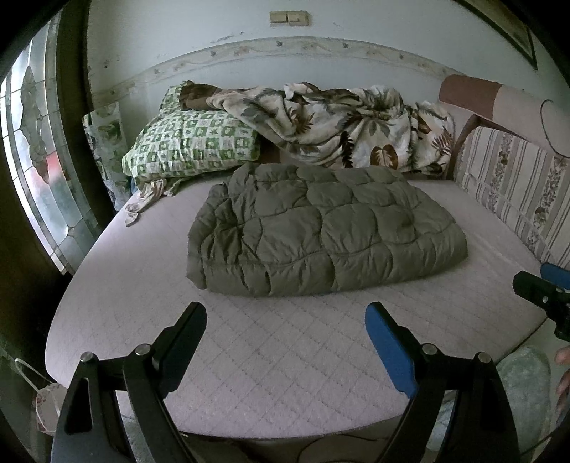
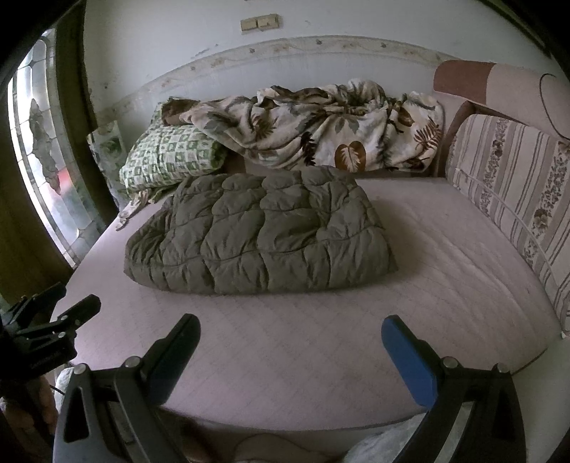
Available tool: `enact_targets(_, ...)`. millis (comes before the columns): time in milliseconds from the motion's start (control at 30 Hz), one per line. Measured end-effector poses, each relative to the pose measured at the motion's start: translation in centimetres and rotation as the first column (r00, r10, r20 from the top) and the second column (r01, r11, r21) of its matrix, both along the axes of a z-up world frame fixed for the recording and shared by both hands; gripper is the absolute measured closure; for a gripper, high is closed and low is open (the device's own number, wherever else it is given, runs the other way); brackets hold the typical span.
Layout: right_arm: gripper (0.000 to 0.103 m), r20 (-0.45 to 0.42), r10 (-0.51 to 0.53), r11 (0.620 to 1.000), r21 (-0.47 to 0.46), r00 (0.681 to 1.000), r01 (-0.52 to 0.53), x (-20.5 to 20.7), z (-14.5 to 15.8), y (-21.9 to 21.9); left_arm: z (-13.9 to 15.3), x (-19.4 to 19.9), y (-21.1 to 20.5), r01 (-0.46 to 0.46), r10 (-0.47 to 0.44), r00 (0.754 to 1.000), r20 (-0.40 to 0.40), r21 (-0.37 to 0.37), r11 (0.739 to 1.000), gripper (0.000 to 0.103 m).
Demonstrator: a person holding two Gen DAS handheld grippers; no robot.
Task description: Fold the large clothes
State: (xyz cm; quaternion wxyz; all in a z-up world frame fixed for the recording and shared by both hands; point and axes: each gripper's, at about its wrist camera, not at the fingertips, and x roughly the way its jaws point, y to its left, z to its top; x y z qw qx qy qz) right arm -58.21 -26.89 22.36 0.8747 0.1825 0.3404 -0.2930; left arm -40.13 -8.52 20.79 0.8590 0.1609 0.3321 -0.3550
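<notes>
Both grippers, left (image 1: 286, 313) and right (image 2: 290, 326), hang wide apart, empty, near the quilt (image 1: 320, 228); its puffy layers could spring undone if pinched shallowly.

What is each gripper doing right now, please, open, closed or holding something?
Left gripper: open, holding nothing, above the mattress, short of the olive quilt.
Right gripper: open, holding nothing.

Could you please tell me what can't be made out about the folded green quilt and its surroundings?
- Green quilt: underside and inner layers hidden by its own top, both views.
- Checked pillow: far end covered by leaf-print blanket.
- Framed picture: cut by the left wrist view's edge.
</notes>
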Motion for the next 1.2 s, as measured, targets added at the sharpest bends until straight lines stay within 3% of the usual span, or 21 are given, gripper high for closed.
enact_targets(1200, 0.000, -0.038, 0.005, 1.000, 0.005, 0.999, -0.005, 3.8, -0.5, -2.6, -1.2, 3.9, -2.1, -0.041, 0.042, 0.998, -0.050, 0.020, 0.999, 0.012)
